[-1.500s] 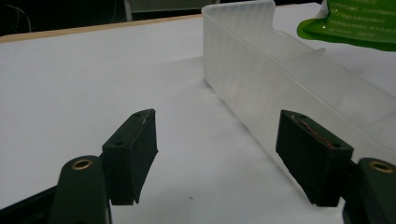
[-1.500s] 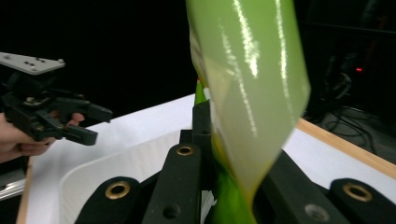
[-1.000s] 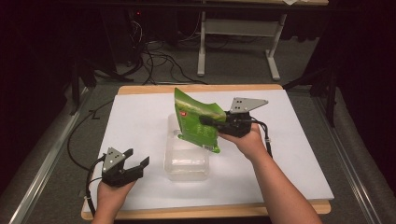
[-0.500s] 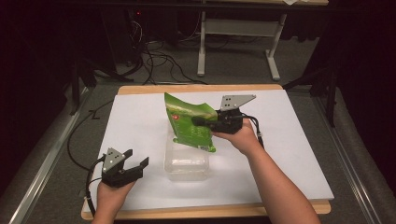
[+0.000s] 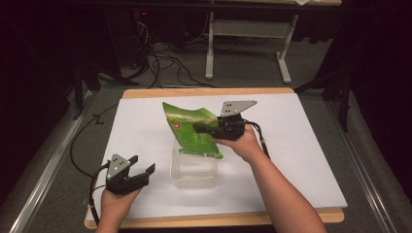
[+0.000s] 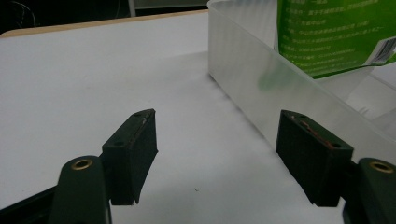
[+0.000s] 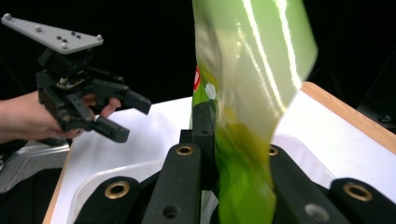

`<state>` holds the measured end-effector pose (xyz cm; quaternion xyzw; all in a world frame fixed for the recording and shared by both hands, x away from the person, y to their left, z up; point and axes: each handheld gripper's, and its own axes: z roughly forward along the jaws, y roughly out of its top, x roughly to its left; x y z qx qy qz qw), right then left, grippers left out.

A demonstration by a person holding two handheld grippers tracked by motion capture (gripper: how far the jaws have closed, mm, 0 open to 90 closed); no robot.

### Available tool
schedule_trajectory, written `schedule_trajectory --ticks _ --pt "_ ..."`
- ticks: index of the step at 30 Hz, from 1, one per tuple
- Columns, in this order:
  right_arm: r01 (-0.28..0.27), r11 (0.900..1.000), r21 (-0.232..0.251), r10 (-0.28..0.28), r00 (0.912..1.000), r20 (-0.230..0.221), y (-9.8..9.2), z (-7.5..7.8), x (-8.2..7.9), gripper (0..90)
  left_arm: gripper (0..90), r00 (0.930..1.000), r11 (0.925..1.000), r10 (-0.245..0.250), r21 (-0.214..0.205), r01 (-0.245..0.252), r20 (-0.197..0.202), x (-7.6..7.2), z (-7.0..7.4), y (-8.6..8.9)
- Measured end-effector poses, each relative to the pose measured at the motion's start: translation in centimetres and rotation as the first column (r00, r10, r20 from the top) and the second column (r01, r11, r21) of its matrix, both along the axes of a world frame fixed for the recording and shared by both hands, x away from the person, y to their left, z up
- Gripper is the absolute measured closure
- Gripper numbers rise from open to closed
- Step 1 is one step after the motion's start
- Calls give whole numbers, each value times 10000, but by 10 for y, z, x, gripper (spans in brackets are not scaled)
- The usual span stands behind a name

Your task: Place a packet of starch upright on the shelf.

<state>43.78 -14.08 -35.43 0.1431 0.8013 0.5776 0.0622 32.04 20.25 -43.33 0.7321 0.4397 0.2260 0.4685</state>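
Note:
A green snack bag [image 5: 194, 130] hangs above the far end of a clear plastic box [image 5: 194, 170], pinched by my right gripper [image 5: 203, 128], which is shut on it. In the right gripper view the bag [image 7: 247, 93] rises between the jaws, its lower part over the box [image 7: 121, 182]. Near the table's front left, my left gripper [image 5: 141, 167] is open with nothing between its fingers, just left of the box. In the left gripper view the box wall [image 6: 252, 74] stands to the right of the open jaws and the bag's printed lower edge [image 6: 336, 32] shows behind it.
The white table top [image 5: 291, 141] has a wooden rim [image 5: 214, 221] along the front. Cables [image 5: 160, 63] and a desk frame [image 5: 243, 43] lie on the grey floor beyond the far edge. The left gripper's cable [image 5: 92, 189] trails off the front left.
My right gripper has carried the green bag leftward and tilted it more over the box. The left gripper has stayed in place, open.

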Motion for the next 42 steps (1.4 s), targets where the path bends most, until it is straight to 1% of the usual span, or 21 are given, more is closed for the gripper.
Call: schedule_trajectory --ticks 4,10,14,15,16,21,22,23,24,25,26,27,28,30,32,34,36,37,38,40,42 --pt "121 9998 168 -121 9999 3 6 -2 0 858 297 10000 10000 -24 30 24 24 -1 0 0" --pt "491 9986 181 -494 9987 132 9 -2 -3 855 297 10000 10000 -31 -9 31 32 -1 1 -1" --pt "600 9979 225 -603 9981 127 10 -1 -3 852 297 10000 10000 -30 -16 30 32 -1 1 -1" --pt "582 9981 224 -585 9982 111 11 -1 -3 852 297 9999 9999 -48 126 46 123 0 1 0" --pt "565 9981 237 -568 9983 142 12 -1 -4 852 297 10000 10000 -52 -2 52 20 -1 1 -1" --pt "233 9996 157 -236 9995 190 16 1 -8 859 297 10000 10000 -30 -26 30 61 -1 1 0" --pt "195 9998 45 -196 9995 238 16 2 -9 860 297 10000 10000 -31 -19 31 62 -1 1 0" --pt "169 9999 16 -170 9995 275 16 2 -10 860 297 10000 9999 -4 -134 5 8 -2 1 -1" --pt "169 9999 15 -169 9995 251 15 3 -11 860 297 10000 10000 -21 -10 21 39 -1 1 0" --pt "135 9999 43 -136 9996 259 13 4 -11 861 297 10000 10000 -23 -14 23 37 -1 1 0" --pt "118 9999 37 -119 9996 240 11 5 -11 861 297 10000 9999 -7 -155 7 -20 -2 1 -1" --pt "79 9999 112 -82 9997 235 9 5 -10 861 297 10000 10000 -38 -4 38 43 -1 1 -1" --pt "55 9998 182 -59 9998 204 7 6 -10 861 297 10000 10000 -35 4 35 48 -1 1 -1" --pt "136 9998 175 -139 9998 173 2 7 -9 862 297 10000 10000 -20 -11 20 39 0 1 0" --pt "298 9995 -71 -296 9992 263 -1 7 -8 862 297 10000 10000 -16 -16 16 25 -1 1 0" --pt "296 9994 -195 -290 9991 301 -2 6 -8 863 297 10000 10000 -16 -18 16 36 -1 1 0" --pt "285 9995 -105 -283 9994 209 -2 6 -8 862 297 10000 10000 -28 -8 28 47 -1 1 0" --pt "251 9996 -157 -248 9995 213 -1 6 -9 862 297 10000 9998 -1 -187 0 -64 -2 1 -2" --pt "186 9996 -226 -180 9995 243 2 5 -9 863 297 10000 9997 21 -247 -23 -85 -2 1 -2" --pt "94 9992 -380 -79 9992 390 10 3 -10 862 297 10000 10000 -27 -90 27 -29 -1 1 -1" --pt "85 9993 -360 -71 9992 383 17 1 -9 862 297 10000 10000 -7 -37 8 98 -1 2 -1"
